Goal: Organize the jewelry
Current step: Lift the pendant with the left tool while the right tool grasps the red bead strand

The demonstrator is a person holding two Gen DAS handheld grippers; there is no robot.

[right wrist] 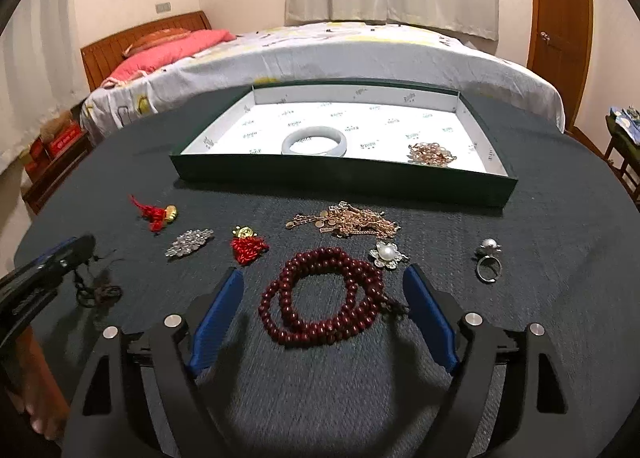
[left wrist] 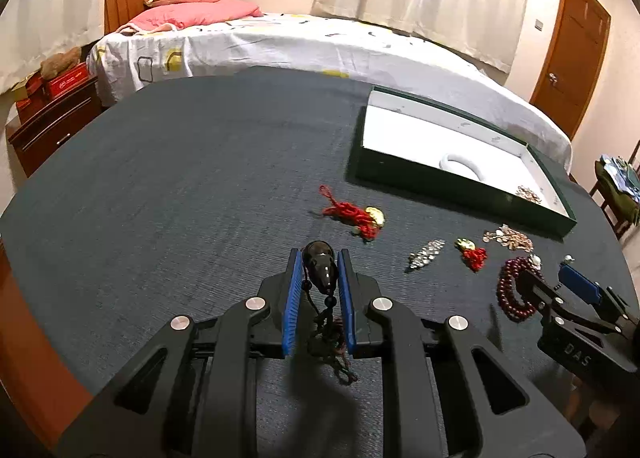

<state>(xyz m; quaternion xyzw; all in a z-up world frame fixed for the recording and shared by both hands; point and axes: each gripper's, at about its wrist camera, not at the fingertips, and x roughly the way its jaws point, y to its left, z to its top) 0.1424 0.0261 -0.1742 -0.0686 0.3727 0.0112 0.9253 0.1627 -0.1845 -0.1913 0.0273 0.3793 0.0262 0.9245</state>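
My left gripper point(left wrist: 320, 258) is shut on a dark glossy pendant point(left wrist: 320, 268); its knotted cord point(left wrist: 332, 342) hangs between the blue pads. In the right wrist view that gripper point(right wrist: 76, 250) sits at the far left with the cord point(right wrist: 100, 292) trailing onto the cloth. My right gripper point(right wrist: 324, 278) stands open, low over the table. A coiled dark red bead bracelet point(right wrist: 320, 306) lies between its fingers, and neither pad touches it. The green box point(right wrist: 340, 174) with a white lining holds a white bangle point(right wrist: 314, 140) and a gold chain heap point(right wrist: 432, 154).
On the dark cloth lie a red tassel charm point(right wrist: 158, 214), a rhinestone brooch point(right wrist: 190, 242), a second red tassel point(right wrist: 248, 246), a rose-gold chain point(right wrist: 352, 220), a pearl flower brooch point(right wrist: 387, 254) and a pearl ring point(right wrist: 489, 258). A bed point(right wrist: 320, 54) stands behind the table.
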